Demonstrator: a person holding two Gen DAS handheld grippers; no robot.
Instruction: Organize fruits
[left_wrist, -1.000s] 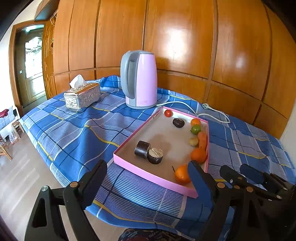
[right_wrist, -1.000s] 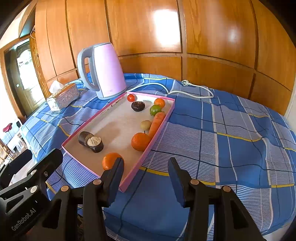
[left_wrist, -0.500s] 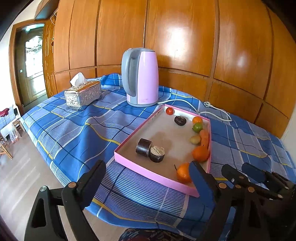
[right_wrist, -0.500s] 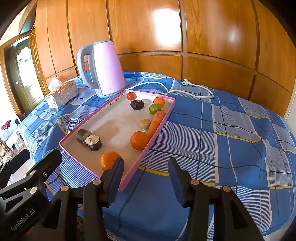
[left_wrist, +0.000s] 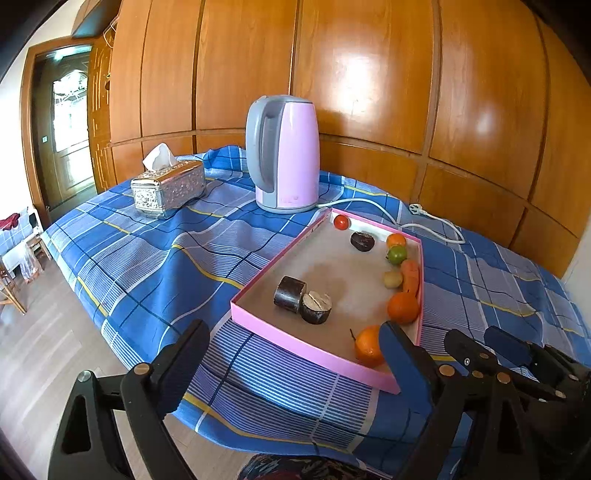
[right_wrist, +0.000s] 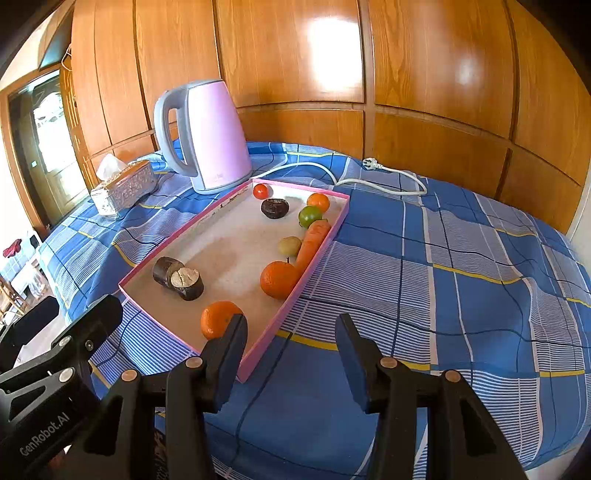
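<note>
A: Where does the fruit sit?

B: In a shallow pink tray (left_wrist: 295, 345) on the blue plaid cloth (left_wrist: 155, 258) over the tabletop. Along its right wall, near to far: an orange (right_wrist: 218, 319) at the near corner, a second orange (right_wrist: 279, 278), a carrot (right_wrist: 314, 238) lying against the wall with a small pale fruit (right_wrist: 290, 246) beside it, a green lime (right_wrist: 310, 216), a small orange fruit (right_wrist: 318, 202). A red tomato (right_wrist: 260, 191) is in the far corner, a dark round fruit (right_wrist: 274, 208) near it.

A: And the two dark pieces on the left?

B: Two brown-skinned chunks (left_wrist: 303, 299), touching, one showing a pale cut face.

A: The left gripper (left_wrist: 291, 354)?

B: Its fingers stand wide apart and have just been opening further; nothing is between them, only cloth and the tray's near edge beyond.

A: The right gripper (right_wrist: 291, 343)?

B: Fingers partly open, empty, above the cloth at the tray's near right corner.

A: Anything else?

B: A pink kettle (left_wrist: 284, 155) behind the tray, its white cord (right_wrist: 354, 177) trailing right, and a silver tissue box (left_wrist: 168, 188) to the left.
</note>
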